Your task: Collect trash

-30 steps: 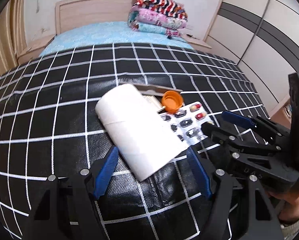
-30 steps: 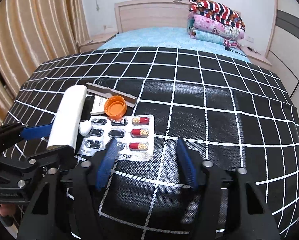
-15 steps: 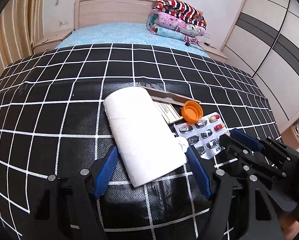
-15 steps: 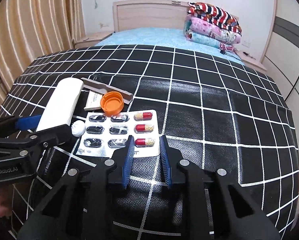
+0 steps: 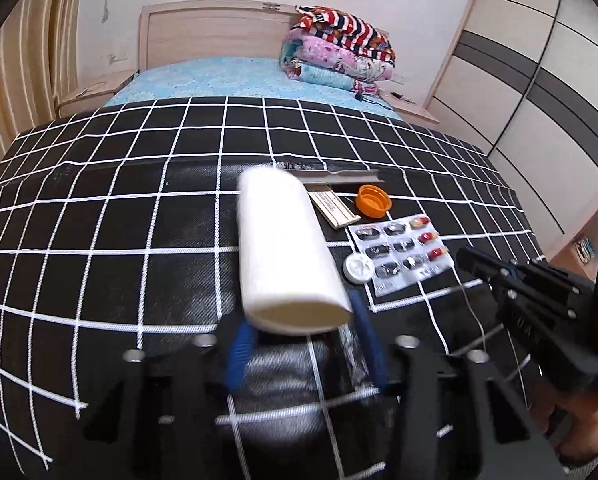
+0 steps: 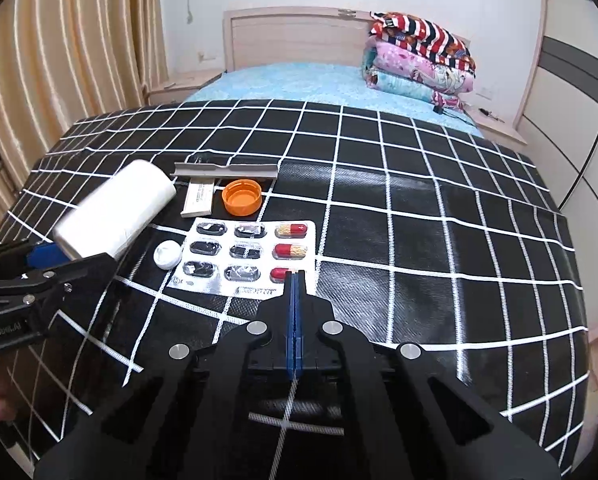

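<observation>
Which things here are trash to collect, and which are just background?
Trash: white roll, pill strip, orange cap, small white cap, small box, grey strip.

Background: checked cloth, folded blankets, curtain.

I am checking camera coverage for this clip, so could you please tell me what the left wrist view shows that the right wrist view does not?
Only the left wrist view shows the open near end of the white roll between the left gripper's blue fingers, and the right gripper from the side.

Only the right wrist view shows the right gripper's fingers pressed together at the blister pack's near edge, beside a red capsule.

Both show the roll, blister pack, orange cap, small white cap and the checked black cover.
</observation>
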Motion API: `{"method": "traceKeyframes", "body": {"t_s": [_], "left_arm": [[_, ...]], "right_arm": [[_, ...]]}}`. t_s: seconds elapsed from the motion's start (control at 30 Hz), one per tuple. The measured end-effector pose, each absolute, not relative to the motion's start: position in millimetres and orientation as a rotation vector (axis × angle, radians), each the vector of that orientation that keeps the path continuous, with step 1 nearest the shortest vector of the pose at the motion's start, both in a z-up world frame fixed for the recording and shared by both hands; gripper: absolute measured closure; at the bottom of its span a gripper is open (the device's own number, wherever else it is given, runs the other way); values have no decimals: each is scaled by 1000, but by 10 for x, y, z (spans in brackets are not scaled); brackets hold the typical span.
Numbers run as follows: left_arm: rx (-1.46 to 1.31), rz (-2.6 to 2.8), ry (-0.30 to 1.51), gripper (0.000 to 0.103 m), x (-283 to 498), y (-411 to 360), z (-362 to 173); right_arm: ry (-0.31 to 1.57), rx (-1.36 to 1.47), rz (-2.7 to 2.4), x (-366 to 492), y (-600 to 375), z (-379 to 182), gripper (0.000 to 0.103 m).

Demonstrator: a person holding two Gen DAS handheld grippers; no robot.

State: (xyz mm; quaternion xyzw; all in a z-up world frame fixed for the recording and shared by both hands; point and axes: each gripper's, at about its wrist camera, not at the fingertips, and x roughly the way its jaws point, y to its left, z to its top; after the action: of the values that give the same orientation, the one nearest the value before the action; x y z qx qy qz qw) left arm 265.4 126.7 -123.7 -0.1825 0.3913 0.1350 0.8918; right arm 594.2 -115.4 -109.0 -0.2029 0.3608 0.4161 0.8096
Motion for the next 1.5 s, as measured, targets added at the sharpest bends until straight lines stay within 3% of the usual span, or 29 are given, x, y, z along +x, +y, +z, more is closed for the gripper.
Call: {"method": "traceKeyframes", "body": {"t_s": [0.63, 0.77, 0.83, 1.2, 1.23, 1.37, 1.43, 1.5], "left_arm": [[-340, 253, 751, 70, 2118, 1100, -1062], [-323, 246, 751, 70, 2046, 1049, -1069], [-313, 245, 747, 70, 2007, 1031, -1065], [-307, 227, 749, 70, 1963, 1007, -1119], [-305, 227, 748, 70, 1960, 1005, -1118], [-299, 225, 740, 70, 1942, 993, -1107], [-293, 224, 736, 70, 1909, 970, -1100], [-287, 220, 731, 70, 1888, 954, -1082]], "right_arm": [[782, -381, 913, 5783, -1384, -1037, 99], [802, -360, 925, 5851, -1303, -1085, 72], [799, -378, 912, 5891, -1215, -1103, 71], [806, -437, 883, 6018, -936, -1252, 73], [803, -446, 879, 6014, -925, -1258, 80], [783, -469, 877, 5999, -927, -1249, 82], [779, -471, 878, 5990, -938, -1242, 102], [779, -464, 885, 5998, -970, -1225, 102]]}}
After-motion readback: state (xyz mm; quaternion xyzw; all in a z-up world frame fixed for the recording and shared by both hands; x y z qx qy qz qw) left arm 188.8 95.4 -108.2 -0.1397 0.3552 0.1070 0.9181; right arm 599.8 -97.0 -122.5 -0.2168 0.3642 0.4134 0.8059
